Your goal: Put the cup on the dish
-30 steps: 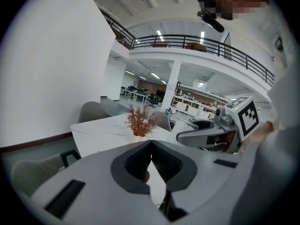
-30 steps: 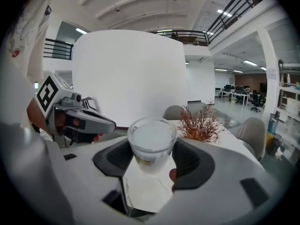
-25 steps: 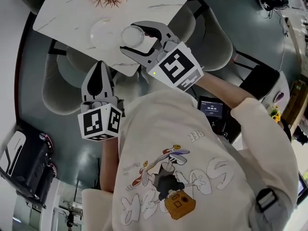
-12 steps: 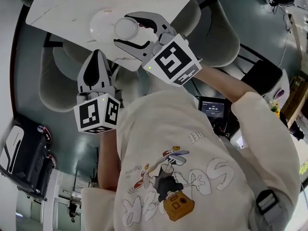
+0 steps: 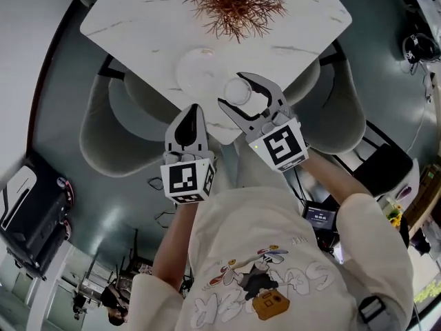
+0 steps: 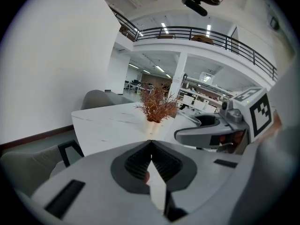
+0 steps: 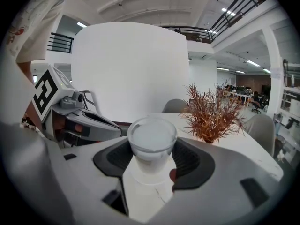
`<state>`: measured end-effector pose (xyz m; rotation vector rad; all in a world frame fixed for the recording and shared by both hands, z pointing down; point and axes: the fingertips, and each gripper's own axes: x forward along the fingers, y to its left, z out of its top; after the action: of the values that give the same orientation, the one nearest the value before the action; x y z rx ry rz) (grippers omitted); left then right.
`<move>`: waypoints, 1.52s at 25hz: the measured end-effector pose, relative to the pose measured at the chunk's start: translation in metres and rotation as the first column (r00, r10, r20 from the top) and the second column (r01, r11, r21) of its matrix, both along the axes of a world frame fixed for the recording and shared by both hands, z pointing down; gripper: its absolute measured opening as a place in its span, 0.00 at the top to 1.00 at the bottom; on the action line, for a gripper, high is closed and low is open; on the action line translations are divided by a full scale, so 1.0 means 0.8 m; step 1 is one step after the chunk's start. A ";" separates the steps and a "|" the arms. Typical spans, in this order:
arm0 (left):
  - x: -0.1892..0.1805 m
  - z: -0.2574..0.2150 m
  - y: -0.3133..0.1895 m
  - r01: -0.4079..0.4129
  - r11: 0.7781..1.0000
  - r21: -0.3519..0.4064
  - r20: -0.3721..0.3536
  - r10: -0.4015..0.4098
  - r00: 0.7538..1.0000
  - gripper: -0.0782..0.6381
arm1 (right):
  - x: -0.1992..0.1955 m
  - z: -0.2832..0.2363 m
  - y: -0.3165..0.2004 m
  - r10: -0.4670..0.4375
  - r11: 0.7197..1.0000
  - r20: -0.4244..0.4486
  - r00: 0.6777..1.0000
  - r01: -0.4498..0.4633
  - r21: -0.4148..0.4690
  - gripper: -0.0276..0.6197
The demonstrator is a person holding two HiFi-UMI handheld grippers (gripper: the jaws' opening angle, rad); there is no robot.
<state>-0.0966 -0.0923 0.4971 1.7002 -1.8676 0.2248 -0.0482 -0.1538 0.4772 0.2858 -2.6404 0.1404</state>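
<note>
Right claw (image 5: 231,90) has the cup (image 5: 238,92). In the right gripper view the pads (image 7: 194,163) sit against both sides of the clear glass, jaws drawn in to the cup's width, and it looks a firm hold; whether the base is resting on the bench (image 5: 138,19) or raised off it, I cannot tell. The dish (image 5: 193,67) lies just ahead of the claw's tips and a touch to its left; from the head view the cup sits at the dish's near rim, not over its middle. So by my reading the pick-up is done and the placing is not; what's left is a short carry forward and left, a set-down on the dish's centre, then opening the jaws and backing away.

Left claw (image 5: 193,110) hangs just beside the working claw, on its left. Its jaws are pressed together with nothing between them; it sits short of the dish, near the bench edge, and has no part in this for now.

Around them, a dried plant (image 5: 238,2) stands well beyond the dish, farther ahead of the claw and slightly to its right; I'd judge it far enough off to be no bother. Grey chairs (image 5: 110,126) sit tucked under the bench on either side. The dish looks bare, so the way in seems open. The one thing to watch is the dish's rim, which could catch the cup's base if it travels low.
</note>
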 end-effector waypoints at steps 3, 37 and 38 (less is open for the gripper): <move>-0.009 0.016 -0.008 -0.014 1.000 0.006 0.023 0.013 1.000 0.89 | -0.014 0.018 -0.002 -0.020 1.000 -0.022 1.000 0.021 0.012 0.55; -0.056 0.123 -0.017 -0.002 0.999 -0.049 0.063 0.005 0.998 0.89 | -0.091 0.163 0.002 -0.068 0.997 -0.138 0.988 0.072 0.025 0.55; -0.056 0.122 -0.017 -0.002 0.999 -0.047 0.063 0.005 0.998 0.89 | -0.091 0.166 0.001 -0.067 0.997 -0.140 0.988 0.072 0.030 0.55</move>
<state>-0.1412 -0.1059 0.5951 1.6825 -1.8902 0.3251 -0.1208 -0.1532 0.6097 0.2072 -2.5127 0.0497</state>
